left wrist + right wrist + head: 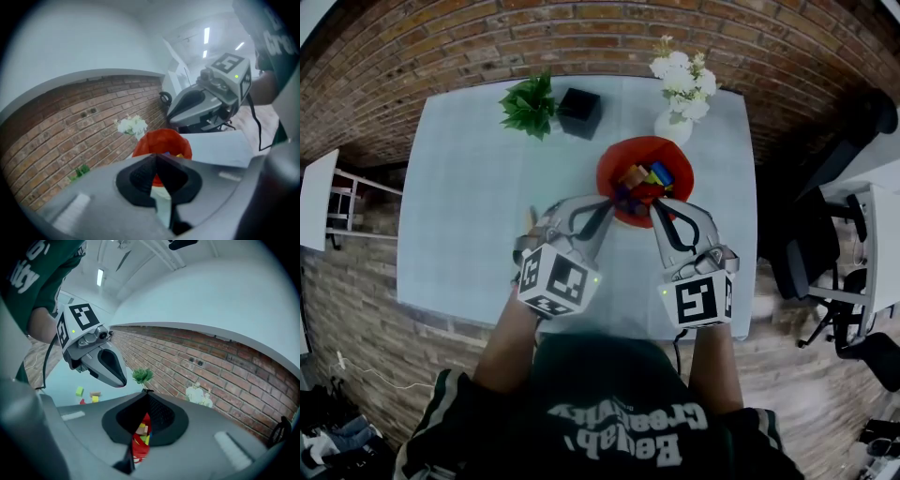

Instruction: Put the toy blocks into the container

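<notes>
A red container point(623, 161) stands on the pale blue table point(469, 187), with several coloured toy blocks point(645, 178) inside. Both grippers hover at its near rim. My left gripper point(607, 202) is shut with nothing between its jaws; in its own view the tips point(155, 157) meet in front of the container point(161, 143). My right gripper point(657, 204) is also shut and empty, tips point(146, 392) together, the container point(139, 442) showing below them. A few loose blocks point(88, 395) lie on the table beyond the left gripper point(101, 359); one block point(532, 217) peeks out beside it.
A green plant point(528, 105) and a black cube pot point(579, 112) stand at the table's back. A white vase of flowers point(680, 94) is just behind the container. A brick wall runs behind the table, and office chairs point(825, 253) stand to the right.
</notes>
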The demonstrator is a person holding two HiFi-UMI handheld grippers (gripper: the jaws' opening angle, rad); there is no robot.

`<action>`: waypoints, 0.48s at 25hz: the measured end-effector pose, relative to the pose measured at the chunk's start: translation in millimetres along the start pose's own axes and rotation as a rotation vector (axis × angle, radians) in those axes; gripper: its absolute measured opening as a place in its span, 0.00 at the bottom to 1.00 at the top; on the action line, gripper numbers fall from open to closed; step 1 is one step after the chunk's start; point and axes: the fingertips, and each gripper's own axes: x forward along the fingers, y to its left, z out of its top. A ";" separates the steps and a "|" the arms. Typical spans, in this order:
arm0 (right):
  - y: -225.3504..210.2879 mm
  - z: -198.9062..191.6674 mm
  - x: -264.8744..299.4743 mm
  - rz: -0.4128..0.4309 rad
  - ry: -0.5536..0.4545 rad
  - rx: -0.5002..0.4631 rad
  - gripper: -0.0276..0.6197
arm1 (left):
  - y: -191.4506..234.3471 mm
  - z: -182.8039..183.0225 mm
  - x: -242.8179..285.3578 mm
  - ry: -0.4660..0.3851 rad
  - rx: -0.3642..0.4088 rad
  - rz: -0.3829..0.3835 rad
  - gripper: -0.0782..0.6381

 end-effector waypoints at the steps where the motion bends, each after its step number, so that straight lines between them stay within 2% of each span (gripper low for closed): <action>1: 4.2 3.8 0.8 0.003 -0.003 -0.002 0.05 | 1.0 -2.5 -4.8 0.002 0.002 0.003 0.11; 12: 61.4 60.2 36.4 0.077 -0.066 -0.036 0.05 | 35.7 -47.2 -76.0 0.052 -0.019 0.088 0.11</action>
